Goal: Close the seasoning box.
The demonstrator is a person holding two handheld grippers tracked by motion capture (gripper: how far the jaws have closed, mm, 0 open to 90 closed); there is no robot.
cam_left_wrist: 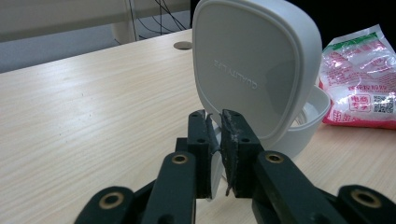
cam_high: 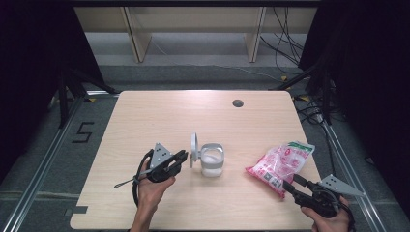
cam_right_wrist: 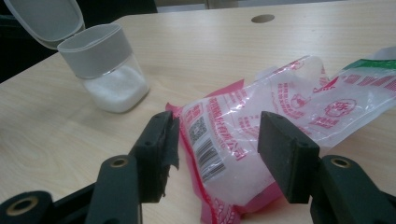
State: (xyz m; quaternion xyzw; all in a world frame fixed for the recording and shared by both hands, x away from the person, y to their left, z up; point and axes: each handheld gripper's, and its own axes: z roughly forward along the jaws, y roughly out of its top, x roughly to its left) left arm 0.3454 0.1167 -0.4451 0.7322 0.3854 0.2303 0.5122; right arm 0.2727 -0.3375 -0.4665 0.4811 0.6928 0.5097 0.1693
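- On the pale wooden table [cam_high: 145, 116], the jar [cam_high: 212, 160] stands mid-table with its lid [cam_high: 194, 147] raised; dark surrounds, grey floor.
- Left gripper [cam_left_wrist: 215, 122] pinches the lid's tab.
- Right gripper [cam_right_wrist: 217, 135] gapes astride the pink bag [cam_right_wrist: 243, 135], near the right edge.

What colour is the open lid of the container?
White lid, clearest in the left gripper view.

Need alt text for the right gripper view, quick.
The right gripper holds its black jaws open around the near end of a red-printed plastic bag of white granules lying on the wooden table. Behind at left stands a clear container part-filled with white granules, lid flipped up.
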